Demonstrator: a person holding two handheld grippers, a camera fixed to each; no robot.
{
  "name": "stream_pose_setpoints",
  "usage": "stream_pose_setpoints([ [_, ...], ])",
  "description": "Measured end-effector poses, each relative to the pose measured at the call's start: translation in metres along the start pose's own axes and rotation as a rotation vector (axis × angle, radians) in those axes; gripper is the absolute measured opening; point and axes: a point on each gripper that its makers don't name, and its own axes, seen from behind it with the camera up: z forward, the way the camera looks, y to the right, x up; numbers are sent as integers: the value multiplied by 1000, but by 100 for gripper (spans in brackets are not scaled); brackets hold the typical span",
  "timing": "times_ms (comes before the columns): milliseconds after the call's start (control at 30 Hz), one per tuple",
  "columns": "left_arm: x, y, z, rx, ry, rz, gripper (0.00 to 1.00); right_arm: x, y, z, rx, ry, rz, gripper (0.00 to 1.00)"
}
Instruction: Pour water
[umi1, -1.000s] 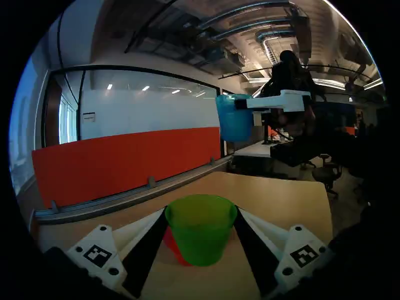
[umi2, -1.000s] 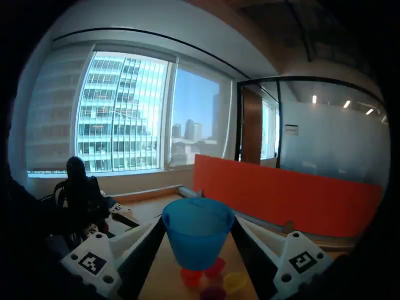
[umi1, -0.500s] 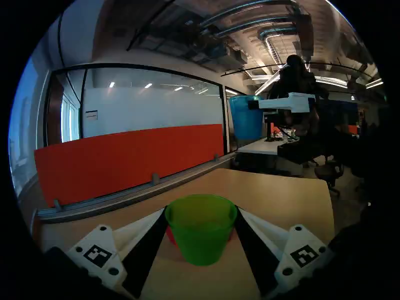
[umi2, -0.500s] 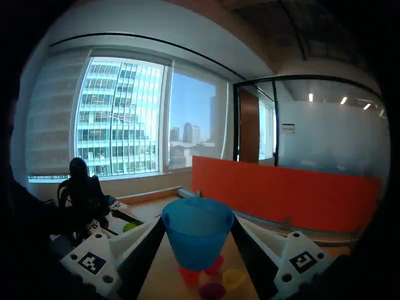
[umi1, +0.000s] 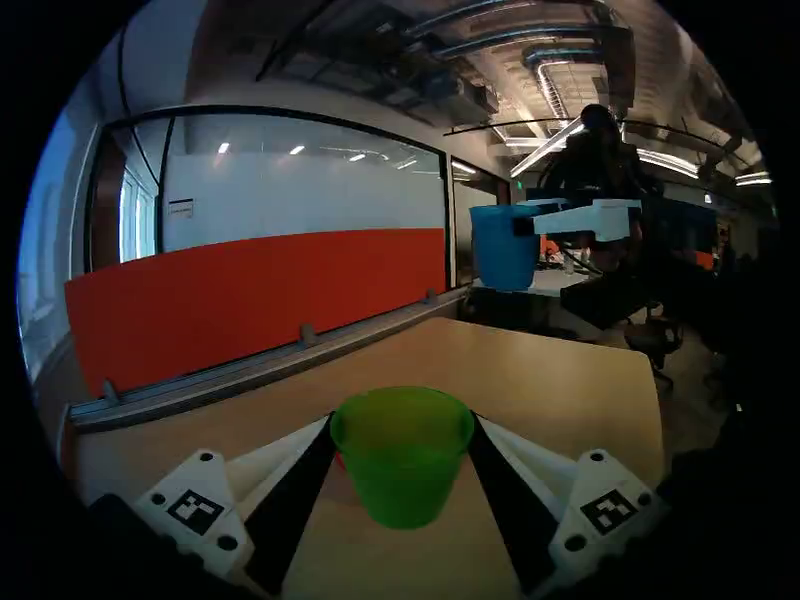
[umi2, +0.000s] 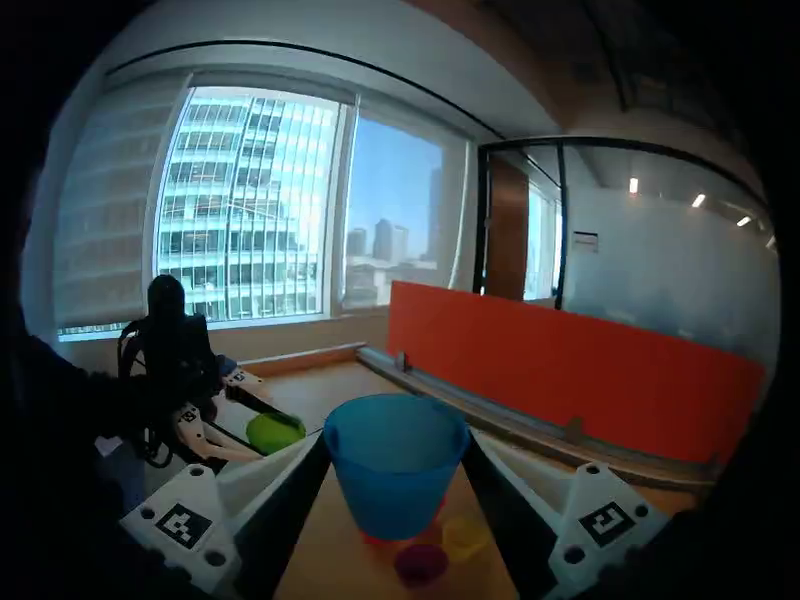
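In the left gripper view a green cup stands upright between my left gripper's fingers, which press on it from both sides above the wooden table. Farther off at the upper right, the right gripper holds a blue cup upright in the air. In the right gripper view that blue cup sits between my right gripper's fingers, both pressing on it. To the left there, the left gripper shows with the green cup.
Small red, purple and yellow cups lie on the table below the blue cup. An orange partition with a metal rail runs along the table's far edge. Windows stand behind; a dark office chair is past the table's right end.
The blue cup in the right gripper has come lower and moved right in the left gripper view. In the right gripper view the green cup has come into sight at the left.
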Motion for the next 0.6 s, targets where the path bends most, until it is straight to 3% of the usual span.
stream_pose_setpoints([
  [600,-46,-12,10,5,-151,32,88,-68,-16,13,65,-127,-9,92],
])
